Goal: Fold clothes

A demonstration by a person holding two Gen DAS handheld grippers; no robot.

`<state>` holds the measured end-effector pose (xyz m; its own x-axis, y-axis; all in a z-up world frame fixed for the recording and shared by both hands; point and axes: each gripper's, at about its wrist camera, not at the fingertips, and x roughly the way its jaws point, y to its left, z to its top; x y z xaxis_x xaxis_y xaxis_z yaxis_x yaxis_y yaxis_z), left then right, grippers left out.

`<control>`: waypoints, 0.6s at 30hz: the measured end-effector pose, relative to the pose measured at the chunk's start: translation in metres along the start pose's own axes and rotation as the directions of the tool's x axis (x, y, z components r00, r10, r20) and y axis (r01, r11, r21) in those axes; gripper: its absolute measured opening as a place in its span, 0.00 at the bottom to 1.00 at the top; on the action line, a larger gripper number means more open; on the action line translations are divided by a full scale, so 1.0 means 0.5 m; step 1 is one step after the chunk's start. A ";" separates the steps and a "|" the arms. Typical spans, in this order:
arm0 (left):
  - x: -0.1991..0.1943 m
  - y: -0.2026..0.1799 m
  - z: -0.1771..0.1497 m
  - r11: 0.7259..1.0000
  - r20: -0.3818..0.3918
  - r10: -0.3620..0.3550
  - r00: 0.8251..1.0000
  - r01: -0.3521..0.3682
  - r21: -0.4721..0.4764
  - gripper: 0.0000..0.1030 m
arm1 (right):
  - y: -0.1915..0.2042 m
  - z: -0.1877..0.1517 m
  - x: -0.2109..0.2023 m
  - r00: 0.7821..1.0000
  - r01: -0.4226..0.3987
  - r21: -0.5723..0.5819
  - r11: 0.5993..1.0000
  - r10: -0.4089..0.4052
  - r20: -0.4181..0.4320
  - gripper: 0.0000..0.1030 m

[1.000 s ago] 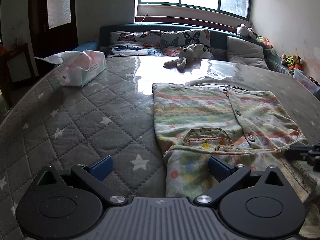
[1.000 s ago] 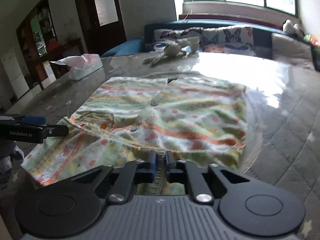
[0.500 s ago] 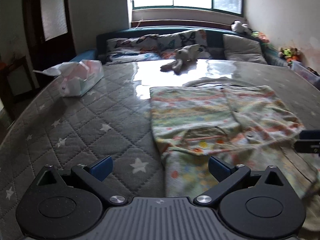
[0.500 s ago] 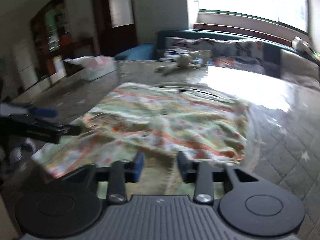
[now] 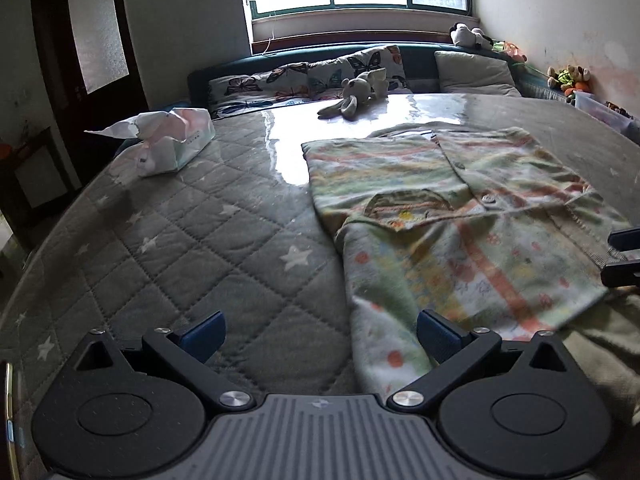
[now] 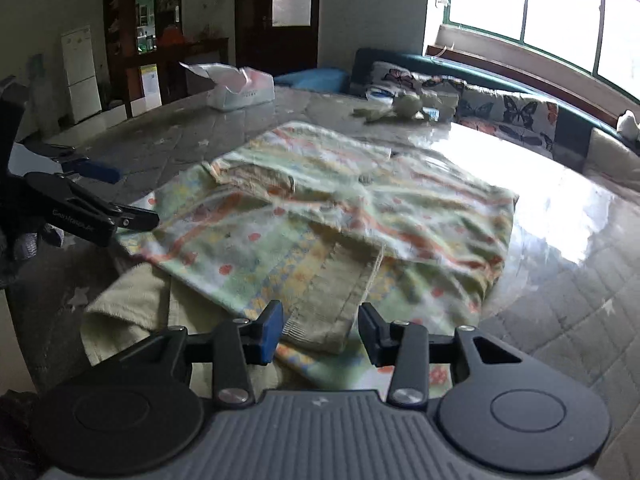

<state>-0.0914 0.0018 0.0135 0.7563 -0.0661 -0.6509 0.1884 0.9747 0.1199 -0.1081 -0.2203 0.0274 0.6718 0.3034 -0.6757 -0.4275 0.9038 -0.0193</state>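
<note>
A pastel striped child's top [image 5: 460, 208] with buttons and a pocket lies flat on the grey quilted bed [image 5: 180, 240]. One sleeve is folded across its front. My left gripper [image 5: 320, 332] is open wide near the bed's front, its right finger over the top's left edge and nothing between the pads. My right gripper [image 6: 320, 326] is open; the sleeve's cuff [image 6: 328, 320] lies loose between its fingers, and the pads do not press it. The right gripper's tips [image 5: 624, 256] show at the right edge of the left wrist view. The left gripper [image 6: 100, 200] appears at the left of the right wrist view.
A pale yellow cloth [image 6: 132, 300] lies under the top's near end. A tissue pack [image 5: 172, 140] sits at the bed's far left, a plush rabbit [image 5: 356, 96] near the butterfly pillows [image 5: 300, 80]. A grey cushion [image 5: 472, 68] and a plastic box [image 5: 600, 108] are at the far right.
My right gripper was shut on the sleeve cuff and has opened, leaving the cuff lying on the top. Both grippers have shifted sideways and rolled a little. The left stays open.
</note>
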 end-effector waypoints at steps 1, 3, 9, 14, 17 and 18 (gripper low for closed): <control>-0.002 -0.001 -0.001 1.000 0.002 0.003 1.000 -0.003 0.008 1.00 | 0.000 -0.001 0.000 1.000 0.001 0.001 1.000 -0.001 0.003 0.40; -0.016 -0.005 0.000 0.999 0.013 0.012 1.000 -0.012 0.038 1.00 | 0.000 0.000 -0.012 1.000 0.005 -0.003 1.000 -0.005 0.013 0.40; -0.098 -0.042 -0.020 0.958 0.115 -0.132 0.985 0.097 0.269 1.00 | -0.010 -0.001 -0.046 1.000 0.019 -0.027 0.999 -0.019 0.018 0.43; -0.145 -0.105 -0.063 0.837 0.162 -0.310 0.937 0.189 0.513 0.99 | -0.016 -0.013 -0.064 1.000 0.025 -0.031 0.999 -0.025 0.000 0.49; -0.141 -0.146 -0.082 0.777 0.159 -0.359 0.920 0.200 0.596 0.94 | -0.018 -0.022 -0.072 0.999 0.035 -0.030 0.999 -0.035 -0.007 0.50; -0.137 -0.155 -0.085 0.765 0.151 -0.370 0.917 0.208 0.610 0.90 | -0.019 -0.024 -0.076 0.999 0.036 -0.027 0.999 -0.036 -0.006 0.50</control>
<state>-0.1842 -0.0603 0.0169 0.7185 -0.4534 -0.5275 0.6834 0.6015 0.4137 -0.1368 -0.2440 0.0442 0.6833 0.2684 -0.6790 -0.4191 0.9057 -0.0637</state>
